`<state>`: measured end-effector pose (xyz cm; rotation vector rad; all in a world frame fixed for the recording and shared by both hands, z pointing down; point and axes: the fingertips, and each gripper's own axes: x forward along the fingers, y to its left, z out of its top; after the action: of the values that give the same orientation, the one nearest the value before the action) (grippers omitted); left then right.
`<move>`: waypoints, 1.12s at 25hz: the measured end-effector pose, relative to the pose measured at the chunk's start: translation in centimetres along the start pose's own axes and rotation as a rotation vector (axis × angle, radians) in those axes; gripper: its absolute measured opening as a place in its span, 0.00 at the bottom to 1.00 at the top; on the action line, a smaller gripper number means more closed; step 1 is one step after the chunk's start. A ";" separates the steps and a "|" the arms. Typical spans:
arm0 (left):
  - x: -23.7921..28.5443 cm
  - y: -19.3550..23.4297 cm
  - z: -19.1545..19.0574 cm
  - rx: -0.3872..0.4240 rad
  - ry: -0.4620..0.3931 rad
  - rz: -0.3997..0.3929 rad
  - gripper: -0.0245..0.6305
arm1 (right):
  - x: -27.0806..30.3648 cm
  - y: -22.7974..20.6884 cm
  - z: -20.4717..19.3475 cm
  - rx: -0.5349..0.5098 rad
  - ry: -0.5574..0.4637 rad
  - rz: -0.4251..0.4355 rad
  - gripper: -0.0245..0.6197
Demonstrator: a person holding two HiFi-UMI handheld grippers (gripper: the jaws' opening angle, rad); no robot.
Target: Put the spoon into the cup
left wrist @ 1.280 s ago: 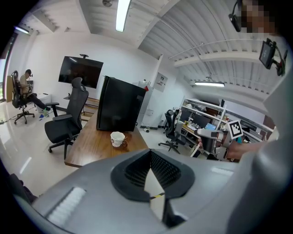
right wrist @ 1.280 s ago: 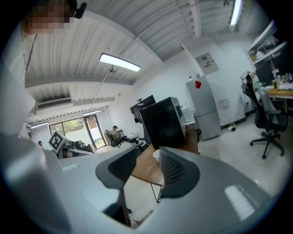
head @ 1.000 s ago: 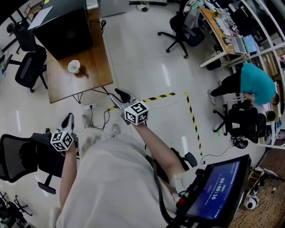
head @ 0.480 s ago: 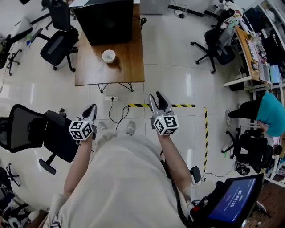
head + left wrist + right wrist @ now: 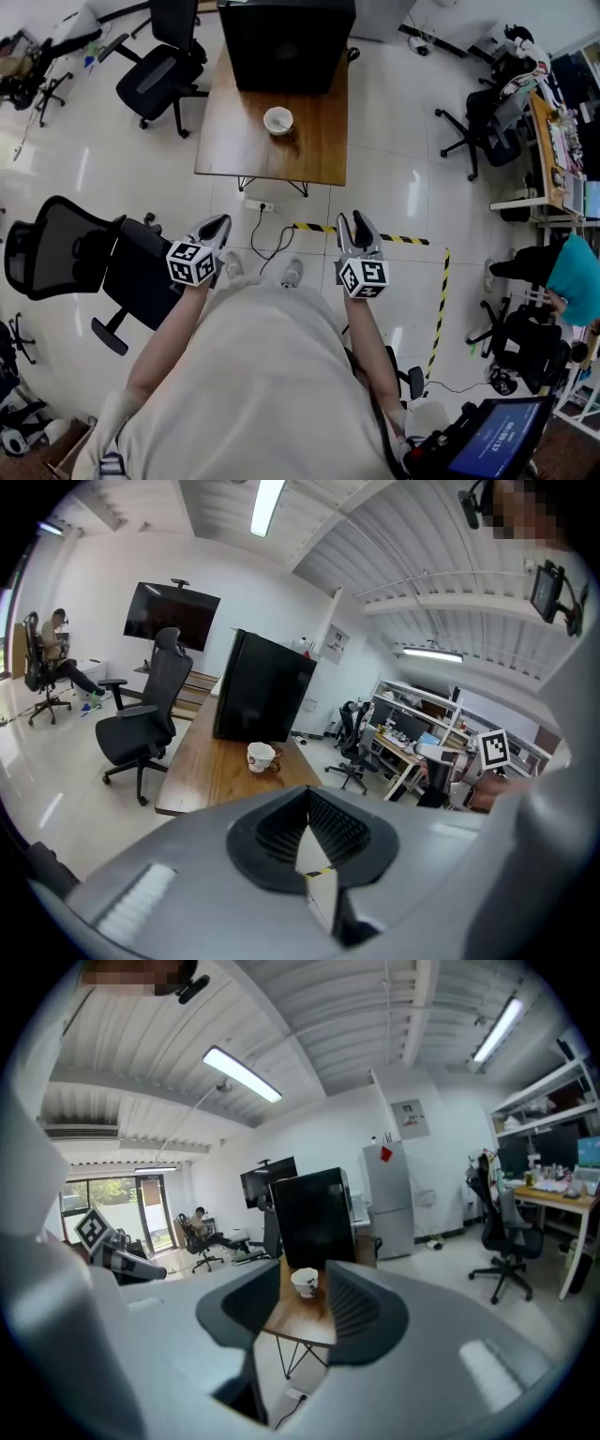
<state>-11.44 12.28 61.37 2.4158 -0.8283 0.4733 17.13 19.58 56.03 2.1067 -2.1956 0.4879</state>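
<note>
closest in, two arms reach out from a pale shirt (image 5: 253, 375), one tool in each hand. the left gripper (image 5: 217, 225) has its jaws closed, with the ribbed black pads (image 5: 342, 829) meeting at the tips and nothing between them. the right gripper (image 5: 353, 223) has its jaws apart and nothing in them. in the right gripper view the cup (image 5: 305, 1282) sits framed right in the gap, but it's well off in the distance, not touching anything.

both tools hang over a glossy white tiled floor (image 5: 389, 122). a strip of yellow-and-black tape (image 5: 409, 240) runs just beyond the right one, and a white power strip (image 5: 255, 204) with a dark cable lies ahead of the left. a black mesh office chair (image 5: 56, 248) stands off to the left.

farther out is the worktop (image 5: 239, 150) – a rectangular slab of brown wood on thin black metal legs. the cup sits near its middle: small, white, rounded. a little brownish shape touches its right side, too small to tell if that's the spoon. behind the cup, a big matte black box (image 5: 286, 42) fills the far end of the worktop.
</note>
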 end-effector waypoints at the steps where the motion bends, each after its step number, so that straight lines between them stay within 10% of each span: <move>1: 0.1 0.3 0.3 0.007 0.005 -0.010 0.04 | 0.5 0.6 0.0 -0.004 0.001 -0.004 0.27; 28: 2.9 4.4 5.4 0.086 0.033 -0.118 0.04 | 5.2 3.8 0.3 0.067 0.001 -0.031 0.14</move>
<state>-11.30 4.89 60.12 2.5118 -0.6600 0.5103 13.16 14.57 56.35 2.1692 -2.1723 0.5675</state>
